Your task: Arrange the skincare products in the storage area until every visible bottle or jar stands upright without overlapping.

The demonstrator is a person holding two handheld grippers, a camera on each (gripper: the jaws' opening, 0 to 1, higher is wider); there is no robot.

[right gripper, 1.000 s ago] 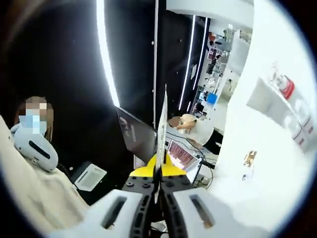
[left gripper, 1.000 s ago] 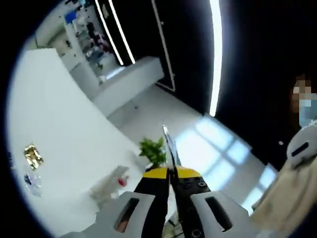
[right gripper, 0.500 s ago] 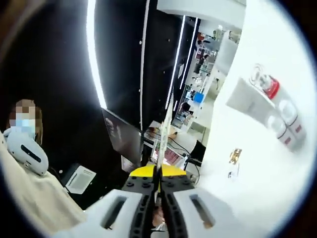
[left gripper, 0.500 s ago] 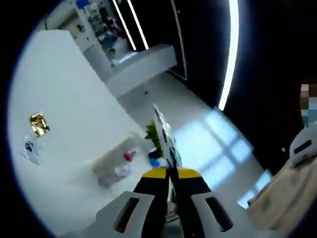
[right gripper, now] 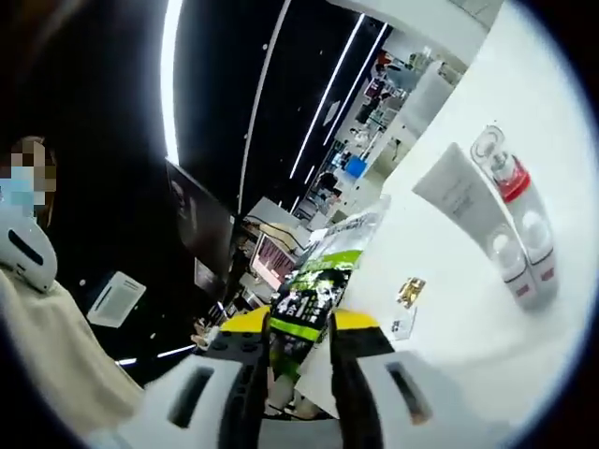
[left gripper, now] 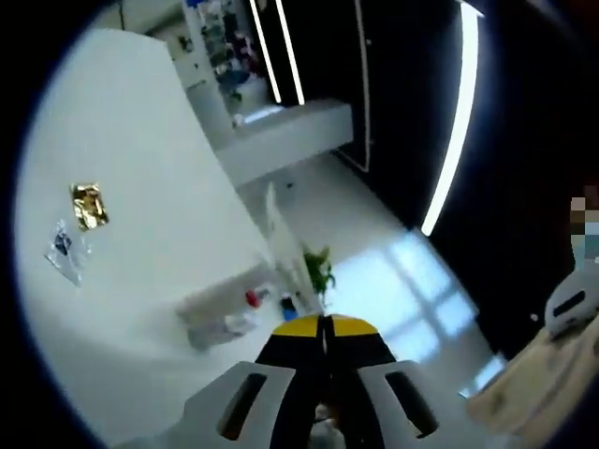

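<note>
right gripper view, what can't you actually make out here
- Sachet between the right gripper fingers: its print is blurred and its lower end is hidden behind the fingers.
- White tube and the red-banded bottles: labels too small to read.
- Gold packet on the white table: too small to identify.
- Left gripper view: the products are blurred, so upright or lying is unclear.

The left gripper (left gripper: pixel 323 323) has two black jaws capped with a yellow band, set in white housings, each with a dark slanted slot. The right gripper (right gripper: pixel 299 323) is built alike: black jaws, yellow caps, screw heads, white slotted housings. Beside each gripper shows a beige sleeve (right gripper: pixel 51 369).
</note>
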